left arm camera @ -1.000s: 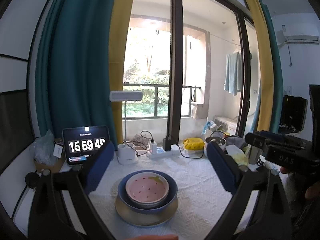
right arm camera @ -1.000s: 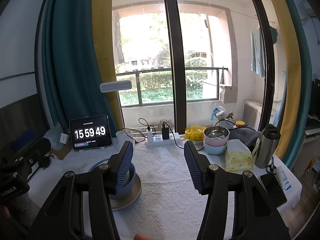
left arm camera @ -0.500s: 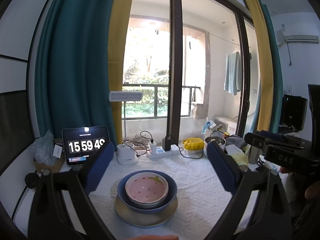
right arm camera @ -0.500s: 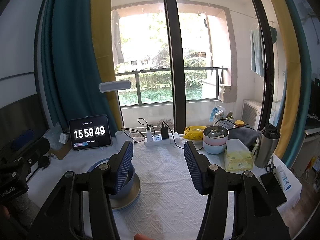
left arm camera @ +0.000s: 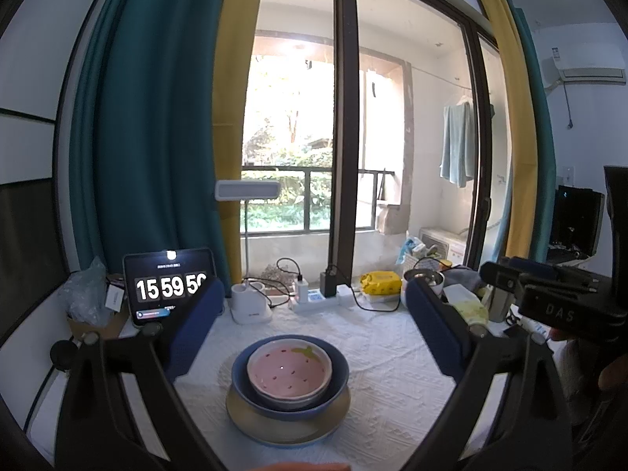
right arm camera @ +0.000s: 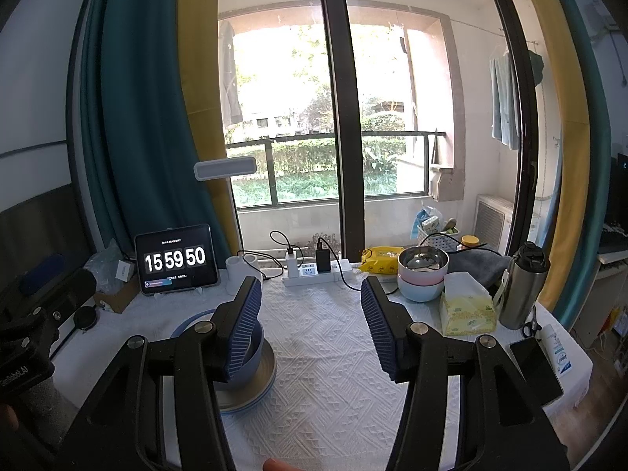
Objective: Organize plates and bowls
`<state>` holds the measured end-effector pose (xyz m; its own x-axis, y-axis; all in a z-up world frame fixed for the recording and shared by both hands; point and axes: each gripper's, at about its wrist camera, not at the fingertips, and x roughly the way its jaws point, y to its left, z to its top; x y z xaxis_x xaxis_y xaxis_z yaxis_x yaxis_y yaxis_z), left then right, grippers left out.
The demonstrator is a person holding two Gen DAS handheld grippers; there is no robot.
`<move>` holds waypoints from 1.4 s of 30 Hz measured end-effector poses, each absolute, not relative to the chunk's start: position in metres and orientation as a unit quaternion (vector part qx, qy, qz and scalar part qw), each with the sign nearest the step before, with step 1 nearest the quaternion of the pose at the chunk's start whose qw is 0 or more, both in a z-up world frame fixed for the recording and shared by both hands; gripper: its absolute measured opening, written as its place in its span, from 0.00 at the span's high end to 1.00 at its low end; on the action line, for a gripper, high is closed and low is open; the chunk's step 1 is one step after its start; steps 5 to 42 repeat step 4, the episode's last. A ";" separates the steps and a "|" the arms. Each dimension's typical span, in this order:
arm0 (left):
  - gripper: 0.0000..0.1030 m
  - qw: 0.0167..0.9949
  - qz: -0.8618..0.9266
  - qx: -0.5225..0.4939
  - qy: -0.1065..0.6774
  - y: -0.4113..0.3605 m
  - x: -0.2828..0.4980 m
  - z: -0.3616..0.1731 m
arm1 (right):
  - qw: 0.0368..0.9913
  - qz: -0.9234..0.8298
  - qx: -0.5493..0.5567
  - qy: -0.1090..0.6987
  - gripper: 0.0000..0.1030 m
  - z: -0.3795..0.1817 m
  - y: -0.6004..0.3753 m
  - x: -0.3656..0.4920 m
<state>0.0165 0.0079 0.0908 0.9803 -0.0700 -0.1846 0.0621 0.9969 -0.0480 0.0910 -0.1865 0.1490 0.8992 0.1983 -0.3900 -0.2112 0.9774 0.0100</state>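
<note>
While both grippers hover above the white tablecloth (right arm camera: 325, 337), the dish stack sits as follows. Left gripper (left arm camera: 310, 325): jaws spread, nothing between the pads; pink strawberry bowl (left arm camera: 288, 369) nested in blue bowl (left arm camera: 289, 382) on tan plate (left arm camera: 288, 420), at 6 o'clock below the gap, untouched. Right gripper (right arm camera: 310, 327): jaws spread, empty; same stack at 8 o'clock, partly hidden behind its left finger. Second bowl stack (right arm camera: 422, 272) at 2 o'clock, beside tissue pack (right arm camera: 467, 308) and steel bottle (right arm camera: 524, 286). Clock tablet (right arm camera: 176, 259) at 10 o'clock; power strip (right arm camera: 314, 272) at 12.
</note>
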 end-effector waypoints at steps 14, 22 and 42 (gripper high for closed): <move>0.08 0.995 -0.034 -0.020 0.091 0.008 0.017 0.091 | 0.974 0.105 -0.016 0.199 0.46 0.148 -0.187 0.091; 0.08 0.995 -0.034 -0.020 0.091 0.008 0.017 0.091 | 0.974 0.105 -0.016 0.199 0.46 0.148 -0.187 0.091; 0.08 0.995 -0.034 -0.020 0.091 0.008 0.017 0.091 | 0.974 0.105 -0.016 0.199 0.46 0.148 -0.187 0.091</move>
